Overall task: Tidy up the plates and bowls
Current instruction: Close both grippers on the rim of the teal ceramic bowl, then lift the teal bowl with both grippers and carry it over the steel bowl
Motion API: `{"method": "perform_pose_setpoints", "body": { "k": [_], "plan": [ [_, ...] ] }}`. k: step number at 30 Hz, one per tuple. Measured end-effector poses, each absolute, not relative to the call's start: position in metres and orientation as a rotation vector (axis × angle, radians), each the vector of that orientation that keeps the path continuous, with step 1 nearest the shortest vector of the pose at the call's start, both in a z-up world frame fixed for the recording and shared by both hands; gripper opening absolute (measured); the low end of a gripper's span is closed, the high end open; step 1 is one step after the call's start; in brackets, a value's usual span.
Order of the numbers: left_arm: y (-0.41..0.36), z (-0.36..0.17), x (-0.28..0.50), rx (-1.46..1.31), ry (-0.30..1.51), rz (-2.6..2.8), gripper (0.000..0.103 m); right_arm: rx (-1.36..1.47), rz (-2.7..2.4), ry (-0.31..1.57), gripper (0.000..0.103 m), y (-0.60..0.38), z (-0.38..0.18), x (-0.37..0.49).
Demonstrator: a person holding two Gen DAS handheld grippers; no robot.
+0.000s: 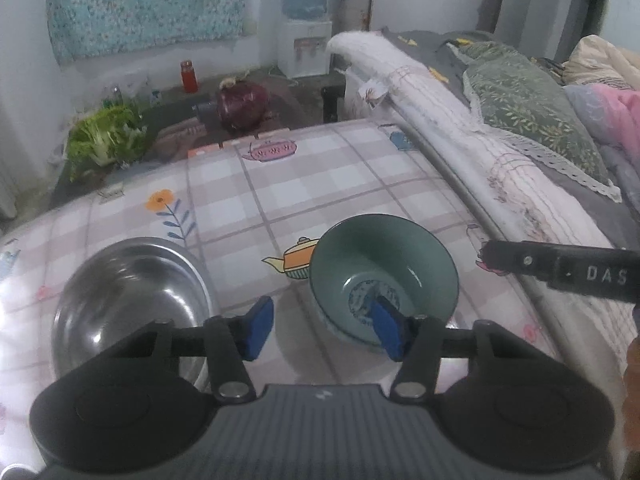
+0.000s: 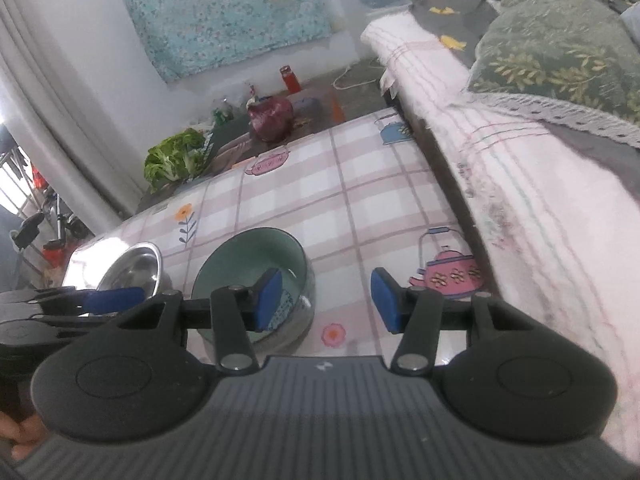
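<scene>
Early going: green bowl (image 1: 384, 276) at lower centre and steel bowl (image 1: 132, 304) at lower left sit apart (unstacked), while left gripper (image 1: 322, 330) and right gripper (image 2: 326, 300) hover open-jawed, empty.

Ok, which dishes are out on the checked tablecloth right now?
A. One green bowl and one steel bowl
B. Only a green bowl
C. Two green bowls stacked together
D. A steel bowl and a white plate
A: both wrist views show a green bowl and a steel bowl sitting apart on the checked tablecloth, with no plate in sight.
</scene>
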State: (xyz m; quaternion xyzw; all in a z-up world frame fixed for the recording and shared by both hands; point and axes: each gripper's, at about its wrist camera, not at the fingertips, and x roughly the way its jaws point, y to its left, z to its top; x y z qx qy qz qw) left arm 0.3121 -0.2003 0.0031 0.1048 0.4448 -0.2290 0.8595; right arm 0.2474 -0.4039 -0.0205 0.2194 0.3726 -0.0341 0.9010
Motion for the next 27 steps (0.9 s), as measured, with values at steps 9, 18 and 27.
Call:
{"method": "perform_pose_setpoints", "body": {
  "k": [9,18,27],
  "plan": [
    [-0.215,-0.027,0.338,0.252,1.037,-0.429,0.032,0.432,-0.049,0.832,0.037,-0.394,-0.050,0.292],
    [-0.229,-0.032,0.337,0.294,1.040,-0.411,0.017,0.452,-0.003,0.858,0.009,-0.390,-0.065,0.306],
    [-0.221,-0.029,0.320,0.306,1.077,-0.419,0.018,0.436,0.029,0.870,0.009,-0.382,-0.063,0.291]
  ]
}}
